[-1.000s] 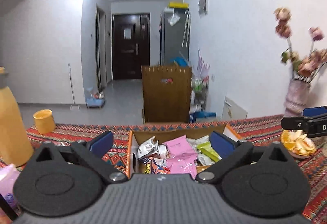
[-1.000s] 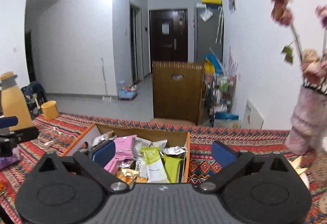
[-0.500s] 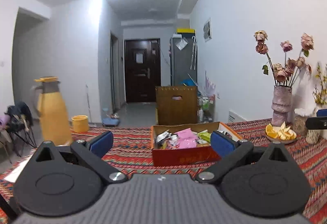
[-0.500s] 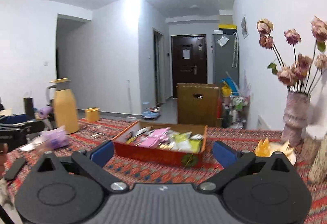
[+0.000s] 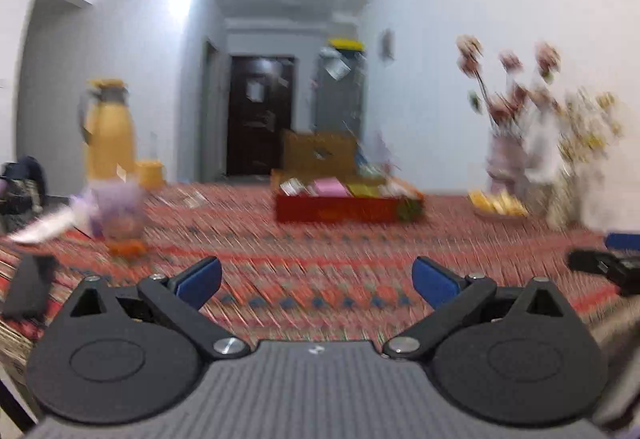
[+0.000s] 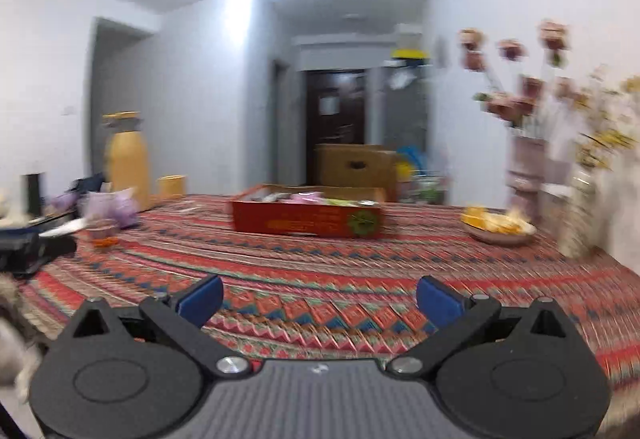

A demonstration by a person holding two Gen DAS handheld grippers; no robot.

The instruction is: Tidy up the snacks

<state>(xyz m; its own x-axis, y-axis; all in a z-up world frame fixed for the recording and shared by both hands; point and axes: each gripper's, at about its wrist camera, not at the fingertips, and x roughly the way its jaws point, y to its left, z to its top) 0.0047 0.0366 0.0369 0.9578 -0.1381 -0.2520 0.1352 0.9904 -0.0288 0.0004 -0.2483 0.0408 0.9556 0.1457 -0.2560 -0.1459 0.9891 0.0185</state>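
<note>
We see the snack box [image 6: 307, 213], red and full of packets, sitting mid-table on the patterned cloth [image 6: 320, 279], well ahead of us. Our left gripper [image 5: 316, 279] and right gripper [image 6: 319, 298] both hang spread wide, holding nothing. A yellow jug [image 6: 126, 163] stands far left, a vase [image 6: 524, 167] right.

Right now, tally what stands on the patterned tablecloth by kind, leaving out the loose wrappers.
Red snack box: 1
Yellow jug: 1
Yellow cup: 1
Vases of flowers: 2
Plate of fruit: 1
Purple bag: 1
Total: 7
</note>
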